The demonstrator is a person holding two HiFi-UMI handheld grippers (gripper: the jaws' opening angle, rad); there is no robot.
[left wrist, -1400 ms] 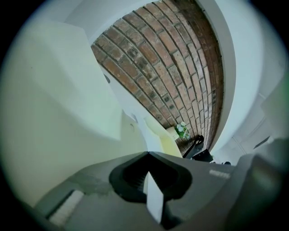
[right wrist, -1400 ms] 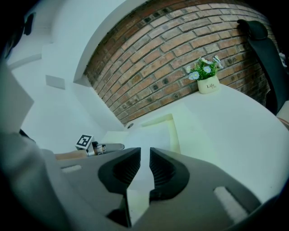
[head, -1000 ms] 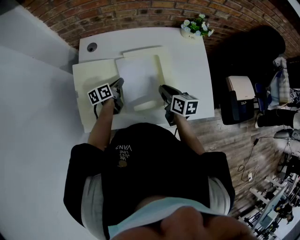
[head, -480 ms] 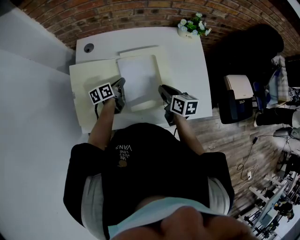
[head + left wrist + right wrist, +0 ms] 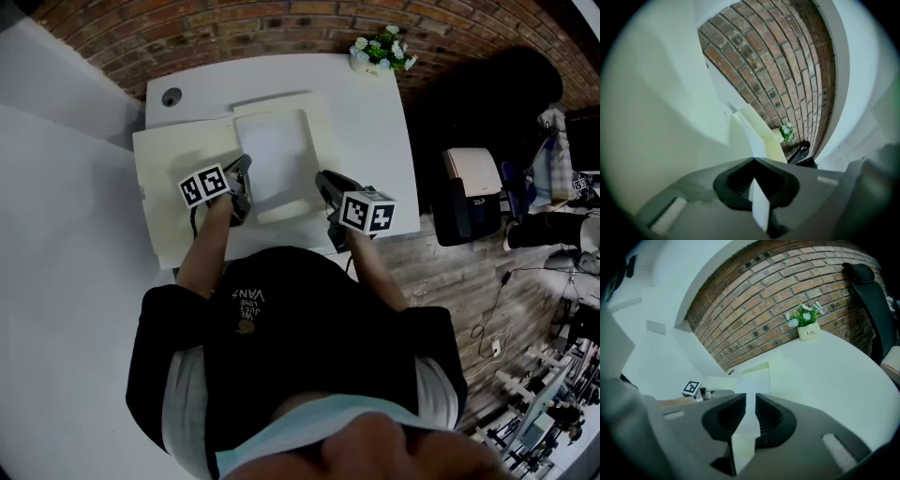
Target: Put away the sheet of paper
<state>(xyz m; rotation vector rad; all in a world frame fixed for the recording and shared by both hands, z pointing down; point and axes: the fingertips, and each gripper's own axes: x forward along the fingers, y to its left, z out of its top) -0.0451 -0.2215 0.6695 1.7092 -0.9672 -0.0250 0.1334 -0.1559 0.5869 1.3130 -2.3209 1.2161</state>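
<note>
A white sheet of paper [image 5: 272, 155] lies on an open cream folder [image 5: 173, 187] on the white table [image 5: 361, 122]. My left gripper [image 5: 243, 165] sits at the sheet's left edge. In the left gripper view its jaws meet at the tips [image 5: 753, 161], and a thin white sheet edge [image 5: 759, 206] is pinched between them. My right gripper [image 5: 322, 176] is at the folder's right edge. In the right gripper view its jaws [image 5: 750, 397] stand parallel with a narrow gap, and pale paper [image 5: 743, 446] runs through the gap without clear contact.
A small pot of flowers [image 5: 378, 52] stands at the table's far right corner, and a round cable hole [image 5: 171, 96] is at the far left. A brick wall [image 5: 778, 291] backs the table. A dark chair [image 5: 497, 94] and a box-like device [image 5: 473, 187] stand to the right.
The table and folder sit a little further left in the head view, and the sheet looks narrower. My left gripper has edged slightly toward the sheet. The right gripper has stayed put.
</note>
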